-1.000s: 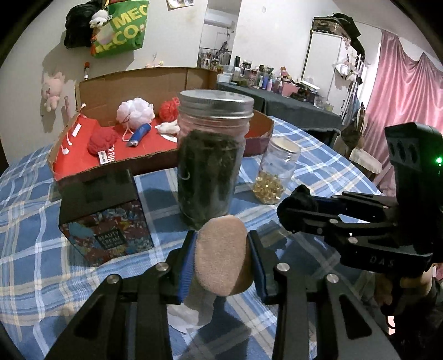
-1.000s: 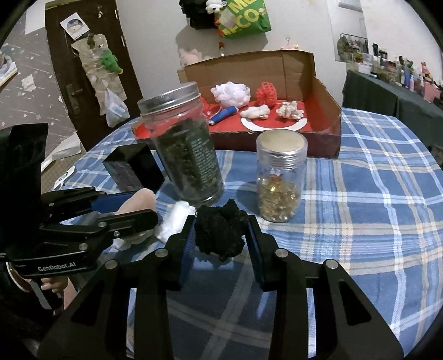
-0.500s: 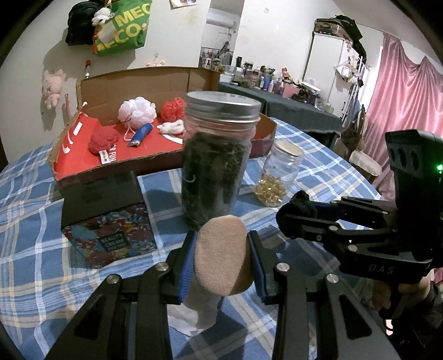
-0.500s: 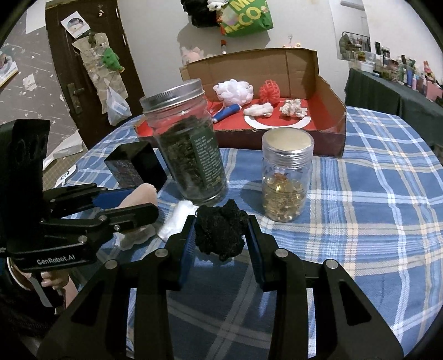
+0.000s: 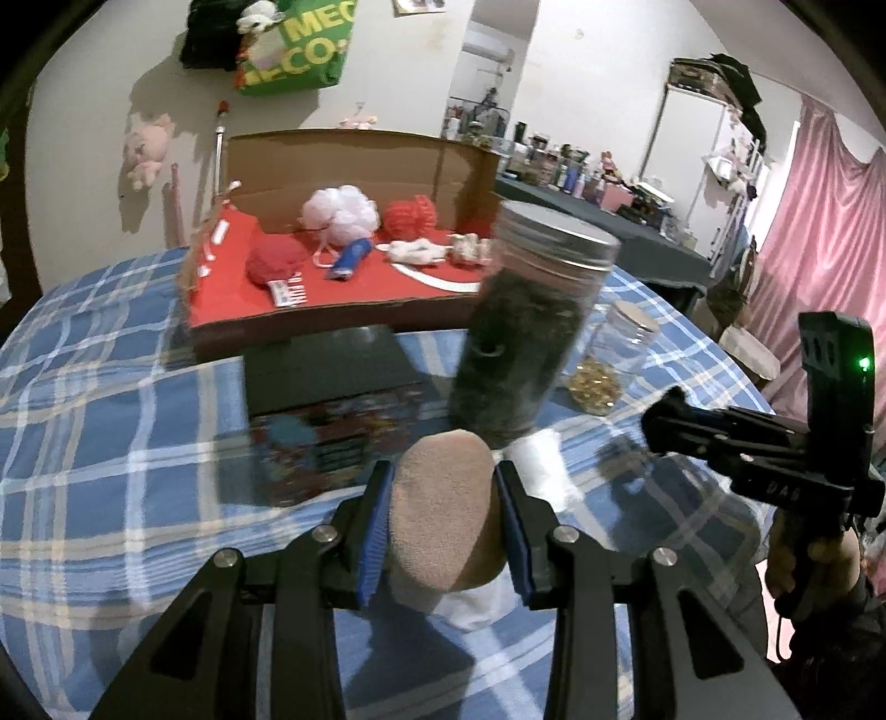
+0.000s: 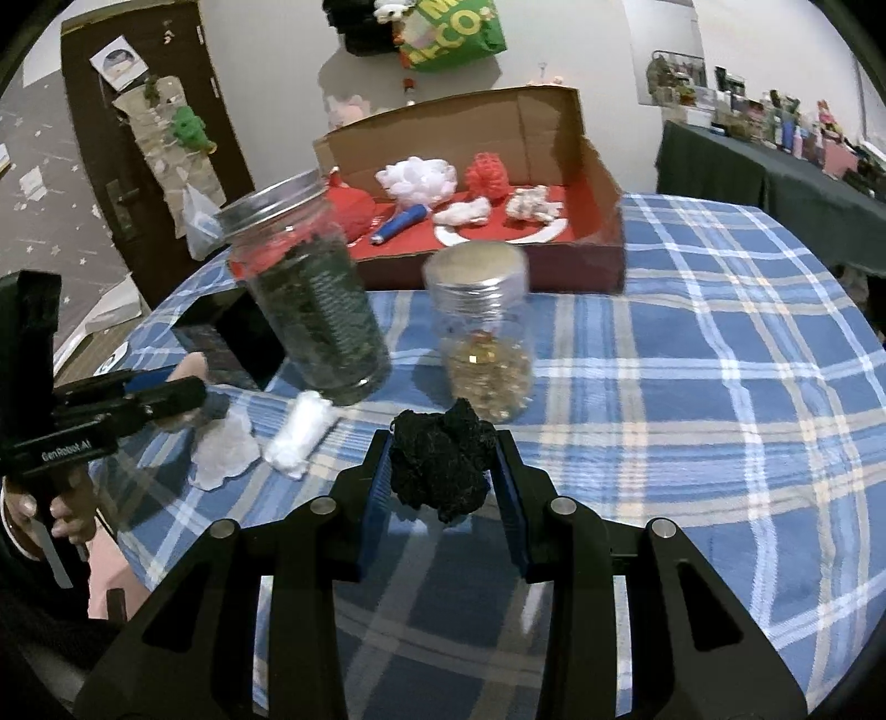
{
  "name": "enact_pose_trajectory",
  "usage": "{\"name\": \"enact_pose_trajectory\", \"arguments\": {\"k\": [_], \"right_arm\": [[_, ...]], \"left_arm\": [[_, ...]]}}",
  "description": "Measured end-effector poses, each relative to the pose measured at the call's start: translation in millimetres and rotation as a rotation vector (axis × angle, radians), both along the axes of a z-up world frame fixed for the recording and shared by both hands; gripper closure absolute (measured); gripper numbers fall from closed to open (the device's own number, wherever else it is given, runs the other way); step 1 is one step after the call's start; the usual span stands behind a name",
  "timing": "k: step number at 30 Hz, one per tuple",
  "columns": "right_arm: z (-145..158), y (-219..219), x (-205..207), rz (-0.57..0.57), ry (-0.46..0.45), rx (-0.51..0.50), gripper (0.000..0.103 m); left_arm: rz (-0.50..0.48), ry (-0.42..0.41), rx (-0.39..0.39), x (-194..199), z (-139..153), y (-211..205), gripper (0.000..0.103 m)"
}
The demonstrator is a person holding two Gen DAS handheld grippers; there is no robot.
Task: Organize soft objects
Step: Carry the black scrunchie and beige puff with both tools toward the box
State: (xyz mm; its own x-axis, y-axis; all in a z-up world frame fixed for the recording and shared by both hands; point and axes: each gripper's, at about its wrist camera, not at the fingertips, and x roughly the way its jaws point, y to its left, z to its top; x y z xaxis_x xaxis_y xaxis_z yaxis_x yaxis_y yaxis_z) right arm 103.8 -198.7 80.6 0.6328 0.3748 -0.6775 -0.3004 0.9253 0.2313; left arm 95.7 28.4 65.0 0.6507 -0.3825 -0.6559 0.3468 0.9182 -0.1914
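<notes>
Shifted sideways past the tall jar (image 5: 526,332), left gripper (image 5: 443,520) jaws pinch a tan sponge (image 5: 443,509); right gripper (image 6: 443,471) jaws pinch a black pom-pom (image 6: 440,459) before it; both light, compressible, best held mid-body; red box (image 6: 603,221) lies behind

We list the readable lettering as follows. Green bag (image 5: 299,50) hung on the far wall: white capitals, partly hidden, "MEC" over "ECO:". Left tongs (image 6: 166,390), on the body at the near left of the right wrist view: "GenRobot.AI" in white. Right tongs (image 5: 673,412), on the body at the right of the left wrist view: "DAS". Printing on the tall jar (image 6: 315,293) and the black tin (image 5: 332,399) is too blurred for us to read.
</notes>
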Motion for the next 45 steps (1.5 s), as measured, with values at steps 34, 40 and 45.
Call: {"name": "enact_pose_trajectory", "arguments": {"k": [34, 40, 45], "right_arm": [[5, -43, 70, -0.047, 0.046, -0.048, 0.069], [3, -44, 73, -0.05, 0.054, -0.041, 0.069], [1, -43, 72, -0.05, 0.061, -0.041, 0.069]], "left_arm": [[0.096, 0.072, 0.119, 55, -12, 84, 0.065], [0.126, 0.087, 0.149, 68, -15, 94, 0.065], [0.135, 0.06, 0.138, 80, -8, 97, 0.065]]}}
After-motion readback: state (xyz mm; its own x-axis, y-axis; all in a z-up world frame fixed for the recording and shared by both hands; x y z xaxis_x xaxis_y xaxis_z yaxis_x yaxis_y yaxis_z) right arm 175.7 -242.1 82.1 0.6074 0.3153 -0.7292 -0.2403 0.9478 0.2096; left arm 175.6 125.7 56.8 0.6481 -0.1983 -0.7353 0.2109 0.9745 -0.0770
